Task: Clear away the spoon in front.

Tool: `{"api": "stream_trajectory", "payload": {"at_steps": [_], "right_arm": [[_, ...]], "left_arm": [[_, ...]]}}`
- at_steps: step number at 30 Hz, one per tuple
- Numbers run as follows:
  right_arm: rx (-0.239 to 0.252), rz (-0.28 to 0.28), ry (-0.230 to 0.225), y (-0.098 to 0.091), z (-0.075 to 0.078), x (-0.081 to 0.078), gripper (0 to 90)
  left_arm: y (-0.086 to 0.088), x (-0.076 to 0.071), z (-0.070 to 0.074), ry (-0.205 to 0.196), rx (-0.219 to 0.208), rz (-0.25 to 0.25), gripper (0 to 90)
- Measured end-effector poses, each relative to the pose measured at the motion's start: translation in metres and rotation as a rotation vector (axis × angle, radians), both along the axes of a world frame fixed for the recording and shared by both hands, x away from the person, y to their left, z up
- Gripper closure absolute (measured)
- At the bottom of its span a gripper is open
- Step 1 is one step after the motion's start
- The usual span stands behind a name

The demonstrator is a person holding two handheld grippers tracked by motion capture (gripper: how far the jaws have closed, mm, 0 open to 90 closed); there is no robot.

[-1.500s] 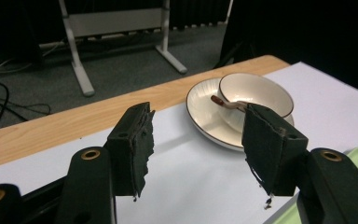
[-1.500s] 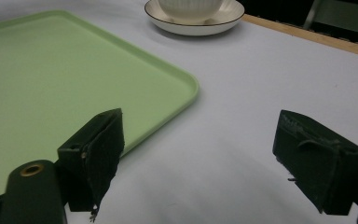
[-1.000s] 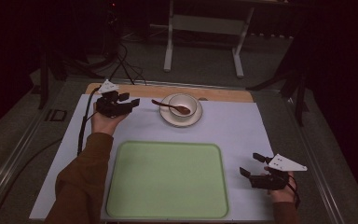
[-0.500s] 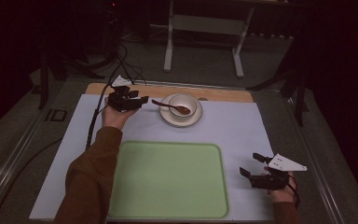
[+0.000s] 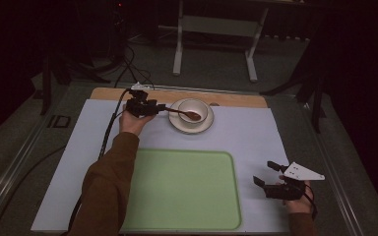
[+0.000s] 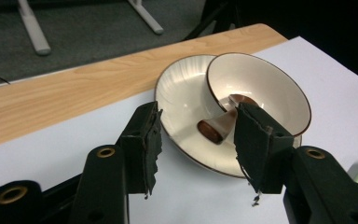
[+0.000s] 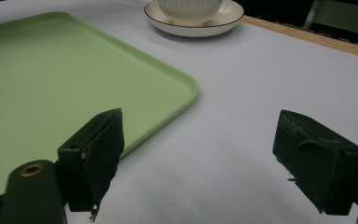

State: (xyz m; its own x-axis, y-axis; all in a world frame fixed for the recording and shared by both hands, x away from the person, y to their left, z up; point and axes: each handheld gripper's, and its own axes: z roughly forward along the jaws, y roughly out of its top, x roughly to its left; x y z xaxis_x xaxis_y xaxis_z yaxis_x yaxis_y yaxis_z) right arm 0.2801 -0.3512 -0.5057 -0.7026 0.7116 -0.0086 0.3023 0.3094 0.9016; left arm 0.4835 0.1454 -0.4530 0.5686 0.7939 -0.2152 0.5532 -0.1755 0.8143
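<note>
A white bowl (image 5: 197, 107) with a brown rim stands on a saucer (image 5: 178, 124) at the back of the white mat. A brown spoon (image 5: 179, 111) lies in the bowl, its handle sticking out to the left. My left gripper (image 5: 158, 107) is at that handle. In the left gripper view the spoon's handle end (image 6: 210, 129) sits between the jaws of the left gripper (image 6: 198, 122), close to the right jaw. The jaws have just been closing, and a gap remains on the left side. My right gripper (image 5: 264, 173) rests open at the front right with nothing in it (image 7: 198, 140).
A light green tray (image 5: 177, 191) lies at the front middle of the mat, its corner close to the right gripper (image 7: 51, 70). A wooden strip (image 5: 236, 98) runs along the table's far edge. Beyond it stand a metal frame and cables on the floor.
The left hand has moved right, from the mat's back left up to the spoon handle at the bowl, and its jaws have narrowed. The right hand has stayed put.
</note>
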Motion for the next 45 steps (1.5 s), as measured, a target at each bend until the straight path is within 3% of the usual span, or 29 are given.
{"api": "stream_trajectory", "payload": {"at_steps": [3,7,13,17,22,45], "right_arm": [[0.000,0.000,0.000,0.000,0.000,0.000,16.2],[0.001,-0.001,-0.001,-0.001,0.000,0.000,16.2],[0.000,-0.003,0.000,-0.001,0.000,0.000,16.2],[-0.003,-0.004,0.003,-0.001,0.000,0.000,16.2],[-0.004,-0.006,0.004,-0.001,0.000,0.000,16.2],[-0.003,-0.007,0.004,-0.001,0.000,0.000,16.2]], "left_arm": [[-0.006,0.003,-0.002,0.020,0.006,-0.017,55.0],[-0.011,0.003,-0.004,0.036,-0.003,-0.044,66.7],[-0.011,-0.001,-0.005,0.034,0.024,-0.071,79.8],[-0.012,-0.006,-0.003,0.009,0.047,-0.101,82.2],[-0.015,-0.012,0.000,-0.021,0.071,-0.100,83.7],[-0.006,-0.028,0.024,-0.105,0.047,-0.081,84.0]]}}
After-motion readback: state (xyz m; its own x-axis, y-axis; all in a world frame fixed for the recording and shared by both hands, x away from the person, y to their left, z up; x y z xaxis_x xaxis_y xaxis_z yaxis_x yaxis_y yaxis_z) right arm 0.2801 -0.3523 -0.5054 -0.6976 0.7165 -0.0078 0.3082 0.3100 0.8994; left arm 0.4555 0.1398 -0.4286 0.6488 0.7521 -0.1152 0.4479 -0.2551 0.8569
